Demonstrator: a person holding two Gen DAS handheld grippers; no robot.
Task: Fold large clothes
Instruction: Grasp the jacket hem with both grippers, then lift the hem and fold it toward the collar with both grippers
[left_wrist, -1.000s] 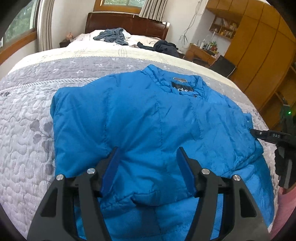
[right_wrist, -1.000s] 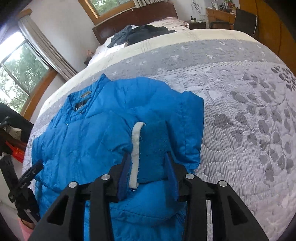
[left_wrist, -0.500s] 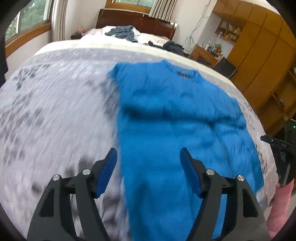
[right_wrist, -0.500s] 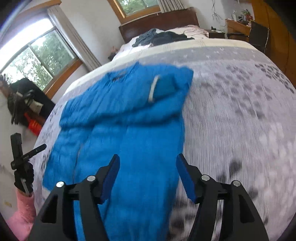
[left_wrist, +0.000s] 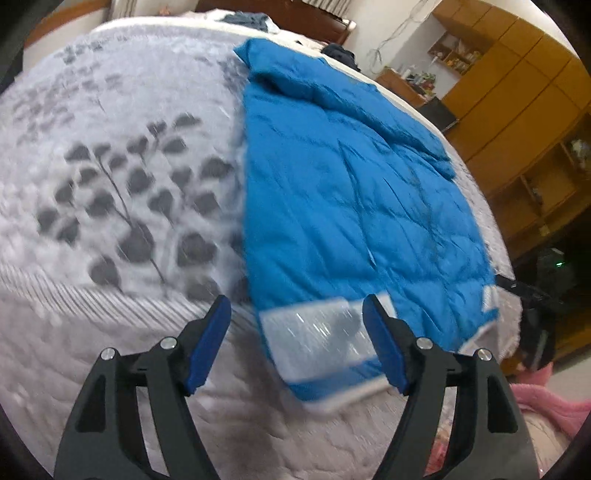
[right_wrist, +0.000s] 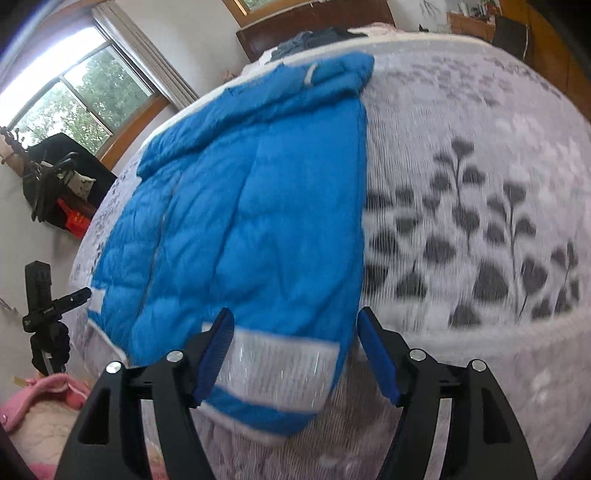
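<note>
A big blue jacket (left_wrist: 351, 192) lies flat on the bed (left_wrist: 110, 166). Its long side runs from the near edge of the bed up toward the headboard (right_wrist: 314, 22). The collar end points away and the bottom hem with the shiny grey band (left_wrist: 317, 332) points at the person. There is lots of bare quilt on both sides, and the hem sits close to the bed's near edge.

The left gripper (left_wrist: 297, 339) has its fingers spread wide and holds nothing, with the hem's left corner between them. The right gripper (right_wrist: 295, 354) is spread wide too, over the hem's right corner. A second ago both were up near the chest and sleeve; now they have pulled back to the bottom.
</note>
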